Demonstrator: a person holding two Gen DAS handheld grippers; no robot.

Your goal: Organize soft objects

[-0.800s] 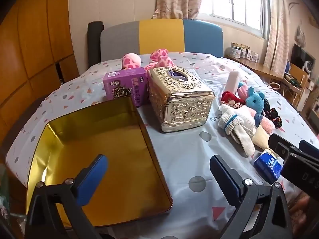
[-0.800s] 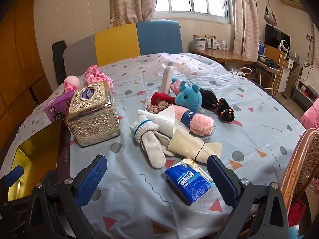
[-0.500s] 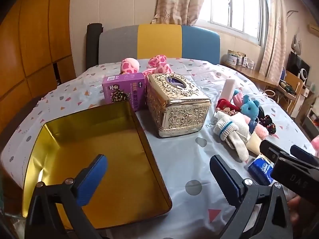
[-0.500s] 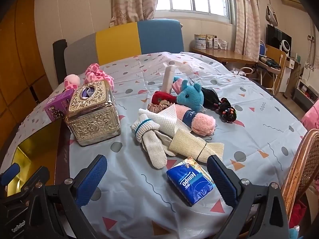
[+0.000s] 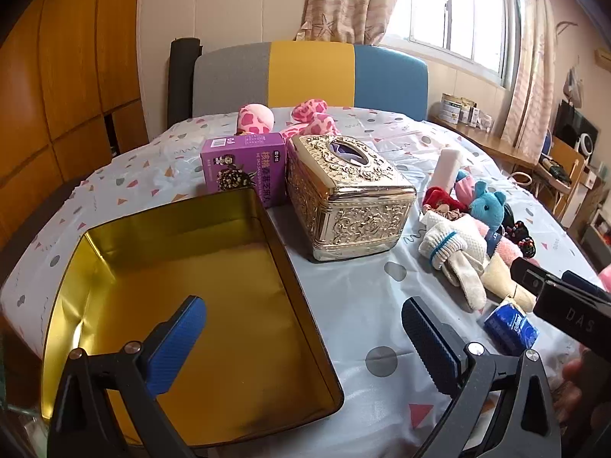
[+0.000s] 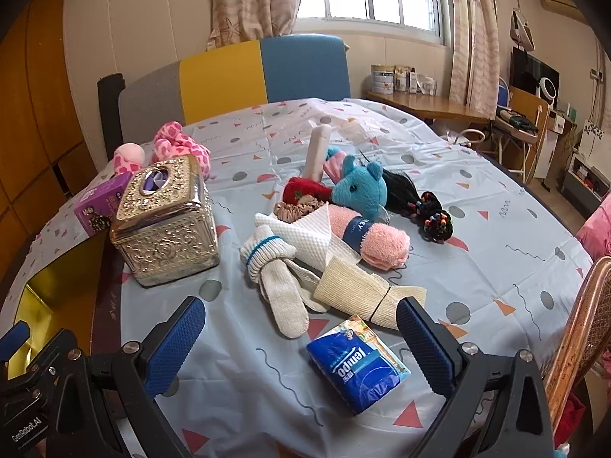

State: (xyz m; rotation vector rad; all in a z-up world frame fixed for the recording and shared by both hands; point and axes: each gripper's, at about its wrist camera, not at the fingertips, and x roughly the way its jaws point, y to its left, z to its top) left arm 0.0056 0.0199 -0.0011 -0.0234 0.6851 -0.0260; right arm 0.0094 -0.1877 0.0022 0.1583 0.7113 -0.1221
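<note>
Gold tin (image 5: 183, 267) lies under the left gripper (image 5: 303, 337), fingers wide and empty; the right gripper (image 6: 301, 339), equally wide, hovers over a blue tissue pack (image 6: 357, 368).

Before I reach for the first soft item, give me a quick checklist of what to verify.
1. Left gripper open, nothing between the fingers: ok.
2. Right gripper open, nothing held: ok.
3. Gold tin open and holding nothing: ok.
4. Soft pile reachable: white glove and cream sock lie nearest the right gripper: ok.
5. Items separate: not ok, the glove, white cloth and pink towel overlap.
6. Path to the tin: cannot tell, the ornate tissue box stands between pile and tin.
</note>
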